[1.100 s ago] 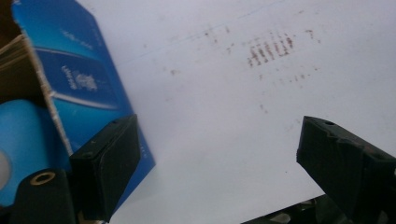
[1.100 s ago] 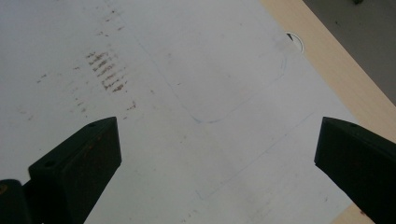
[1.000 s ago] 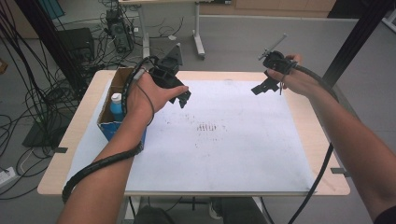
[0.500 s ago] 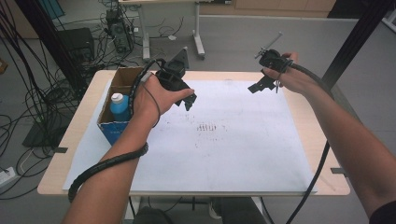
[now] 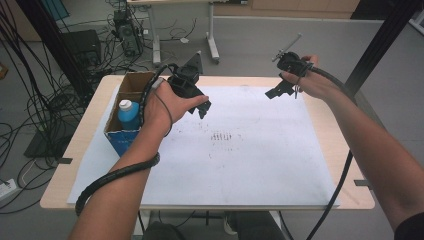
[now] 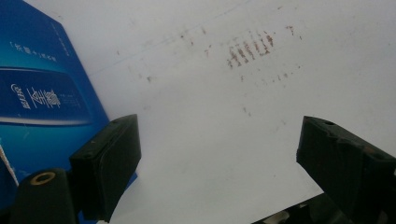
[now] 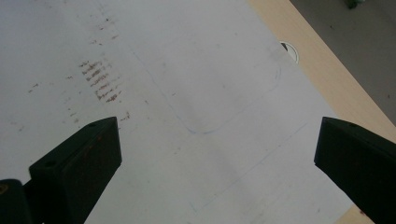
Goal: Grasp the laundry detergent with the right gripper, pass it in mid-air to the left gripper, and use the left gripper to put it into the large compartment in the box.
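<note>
A light wooden table (image 5: 345, 150) is seen under a large white sheet (image 5: 260, 165) marked with faint brown smudges (image 5: 222, 136). A grey floor (image 5: 250, 50) is spread out beyond it. Tangled black cables (image 5: 35, 107) are strewn at the left, and a second desk's white legs (image 5: 212, 42) are planted further back. A dark post (image 5: 380, 45) is angled at the right.
</note>
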`<state>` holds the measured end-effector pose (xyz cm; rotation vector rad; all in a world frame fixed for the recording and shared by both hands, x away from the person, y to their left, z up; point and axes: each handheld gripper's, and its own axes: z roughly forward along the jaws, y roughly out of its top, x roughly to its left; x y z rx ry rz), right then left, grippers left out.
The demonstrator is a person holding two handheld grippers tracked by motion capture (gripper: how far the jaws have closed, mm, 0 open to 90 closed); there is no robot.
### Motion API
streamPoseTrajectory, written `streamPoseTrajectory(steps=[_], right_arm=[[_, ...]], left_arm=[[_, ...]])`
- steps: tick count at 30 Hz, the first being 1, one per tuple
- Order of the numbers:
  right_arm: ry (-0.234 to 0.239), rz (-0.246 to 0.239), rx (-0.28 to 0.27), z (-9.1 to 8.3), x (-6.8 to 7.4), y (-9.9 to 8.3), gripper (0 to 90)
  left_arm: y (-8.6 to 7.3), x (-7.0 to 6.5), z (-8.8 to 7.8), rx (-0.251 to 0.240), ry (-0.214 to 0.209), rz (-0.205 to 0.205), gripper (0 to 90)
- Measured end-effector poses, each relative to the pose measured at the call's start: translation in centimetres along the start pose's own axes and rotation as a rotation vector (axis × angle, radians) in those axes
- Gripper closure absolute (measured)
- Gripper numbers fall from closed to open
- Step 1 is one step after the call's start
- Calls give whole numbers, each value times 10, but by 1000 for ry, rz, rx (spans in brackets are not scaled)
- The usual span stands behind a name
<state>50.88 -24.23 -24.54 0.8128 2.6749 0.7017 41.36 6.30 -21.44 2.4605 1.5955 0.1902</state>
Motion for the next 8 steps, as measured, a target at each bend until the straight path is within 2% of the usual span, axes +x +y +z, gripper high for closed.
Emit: streamPoseTrajectory(steps=[8], right_arm=[[2,3,-5,0,-1,-2,6]], left_arm=[[-1,0,-1,-4,-2,0,141]])
